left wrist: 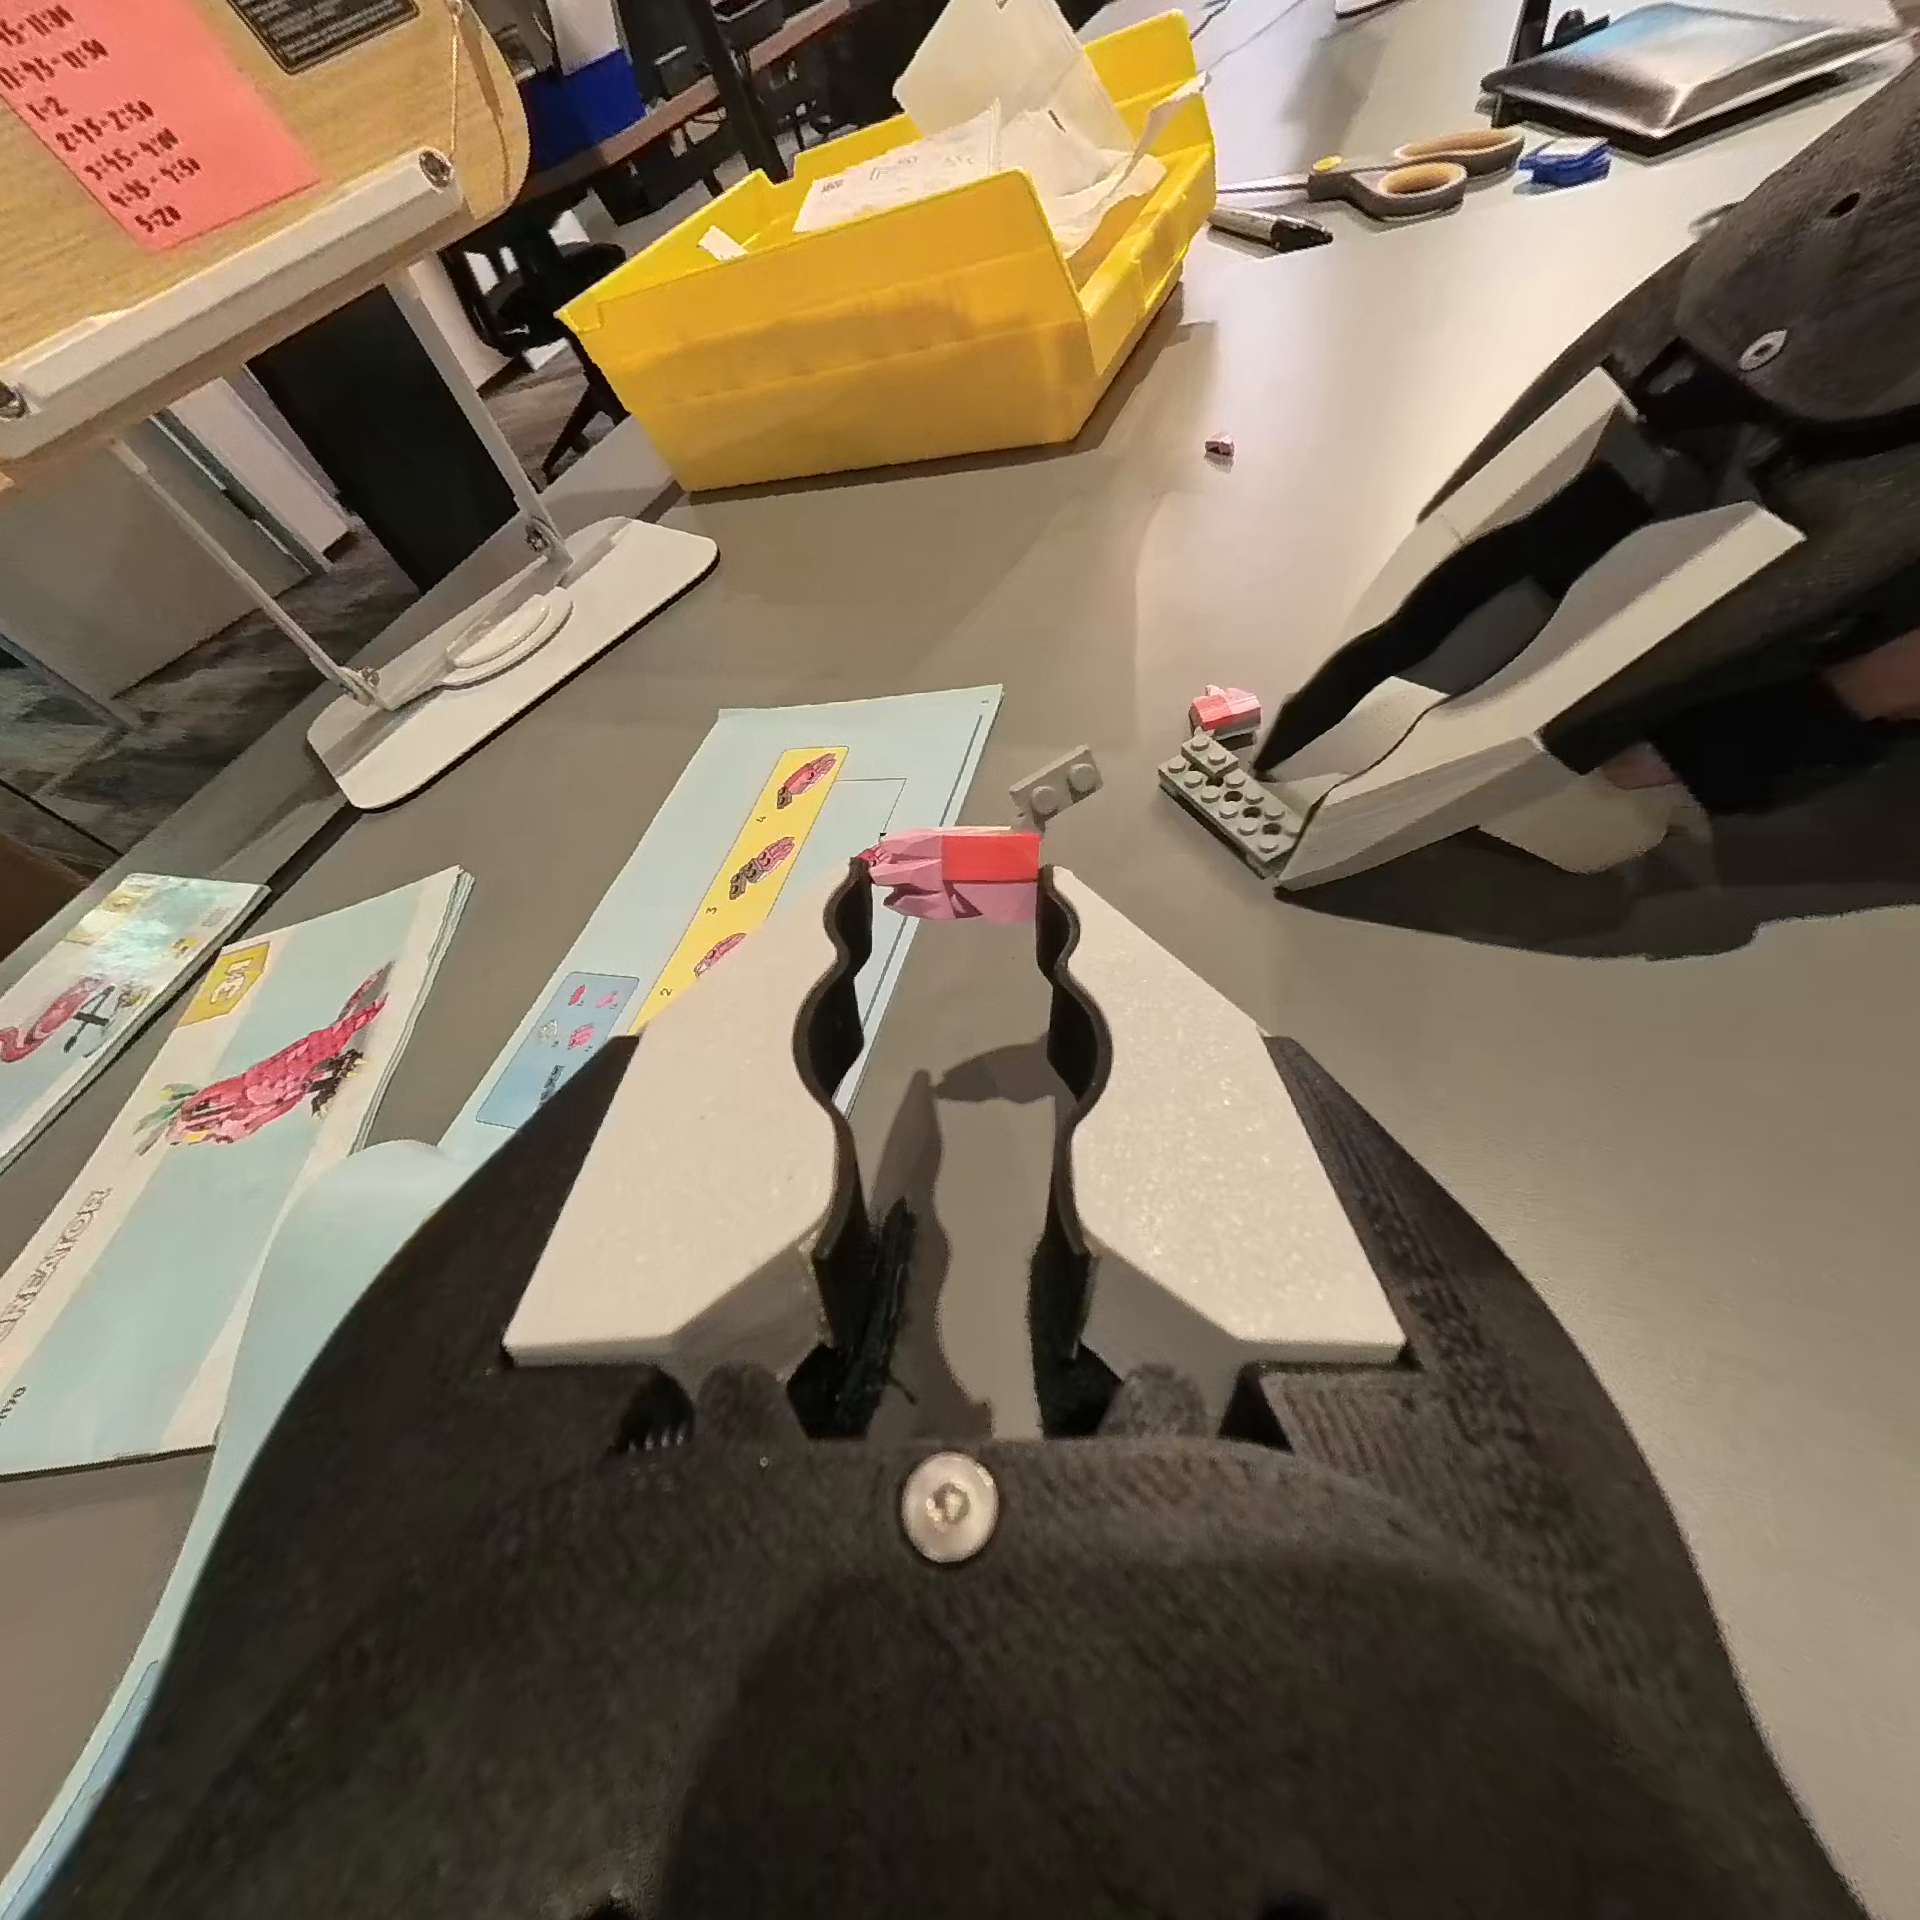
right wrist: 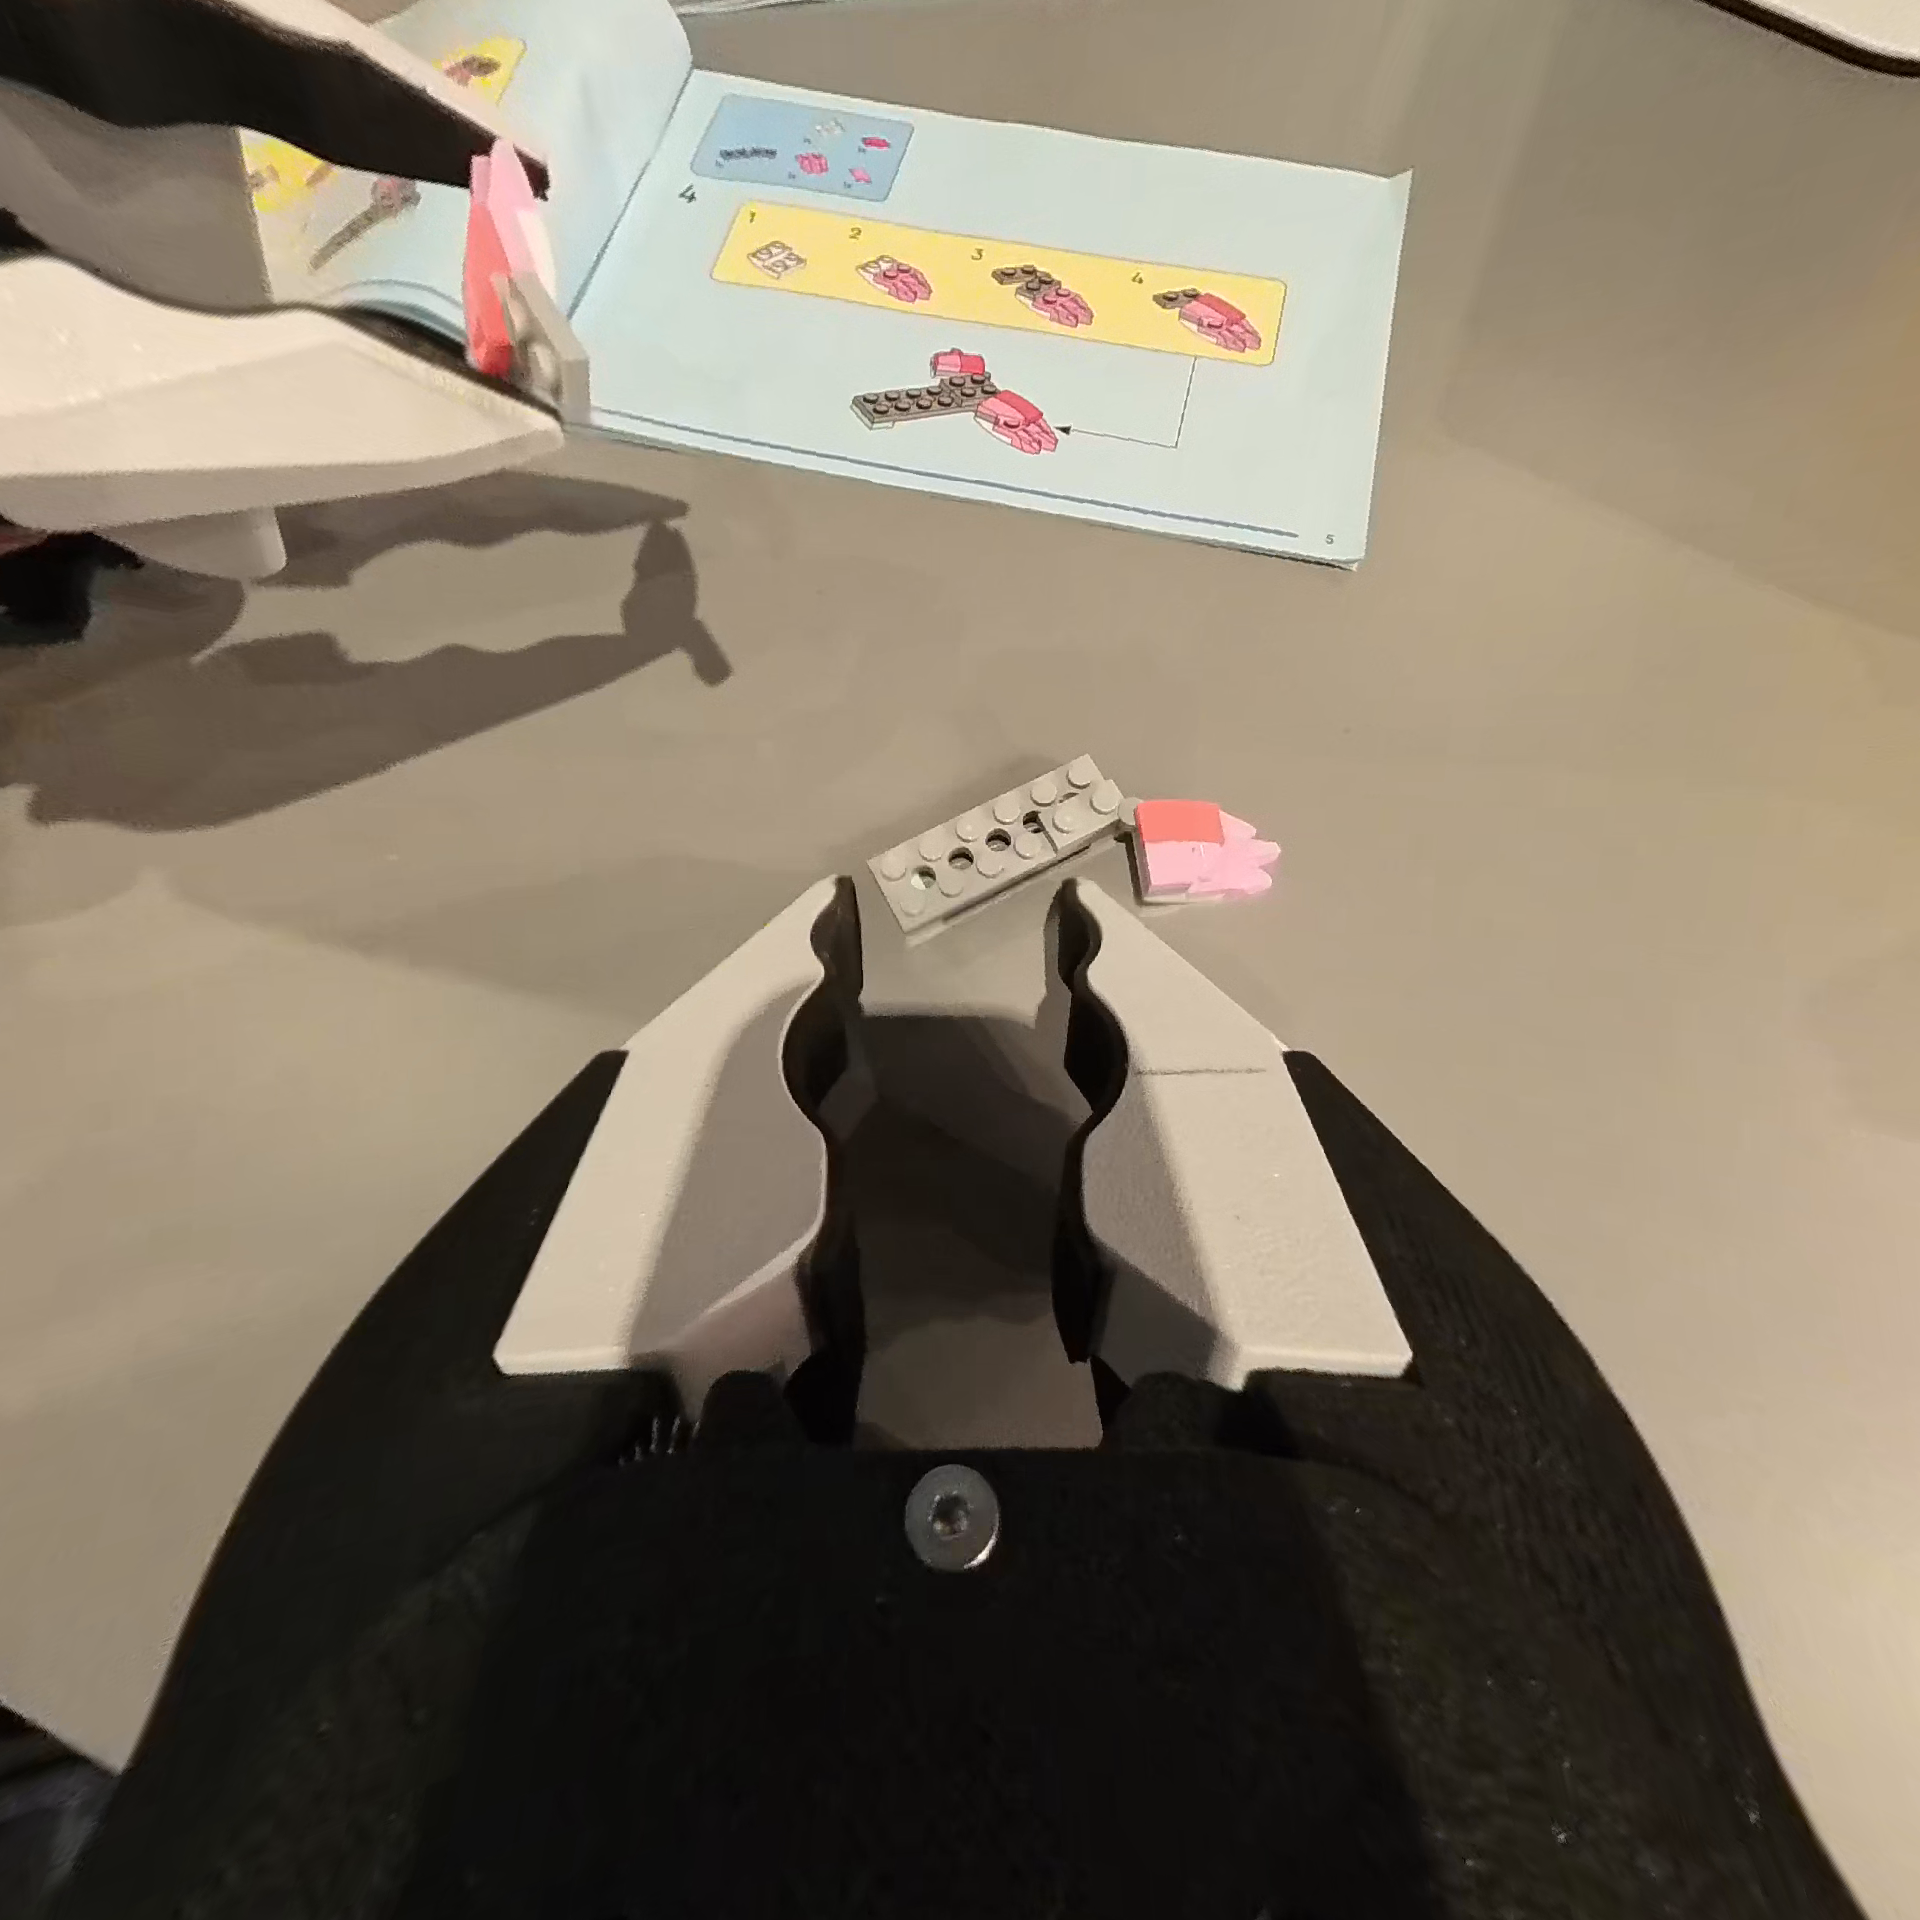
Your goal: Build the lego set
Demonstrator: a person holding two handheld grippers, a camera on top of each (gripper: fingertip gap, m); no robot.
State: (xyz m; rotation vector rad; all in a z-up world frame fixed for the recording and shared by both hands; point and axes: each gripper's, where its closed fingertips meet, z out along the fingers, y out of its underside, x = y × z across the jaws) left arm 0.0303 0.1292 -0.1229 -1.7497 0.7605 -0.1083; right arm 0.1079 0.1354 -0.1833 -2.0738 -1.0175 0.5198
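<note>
**Left gripper holds a foot, right straddles the plate**

An open pale-blue paper instruction booklet [right wrist: 997, 343] lies on the grey tabletop [right wrist: 1507, 831]. The left gripper [left wrist: 951, 883] clenches a small pink-and-red brick foot assembly [left wrist: 961, 878] above it. The right gripper [right wrist: 956, 896], spread apart, straddles the near end of a grey studded plate assembly [right wrist: 997, 847] tipped with a second pink foot [right wrist: 1205, 847].

Yellow bin [left wrist: 935, 343] of papers, scissors [left wrist: 1392, 177], black marker [left wrist: 1268, 223], white stand [left wrist: 520, 644].

Right gripper [right wrist: 956, 894] jaws apart, tips straddling near end of grey plate [right wrist: 992, 847]. Pink foot piece [right wrist: 1205, 850] joined at plate's far-right end. Instruction booklet [right wrist: 1039, 312] beyond plate.
</note>
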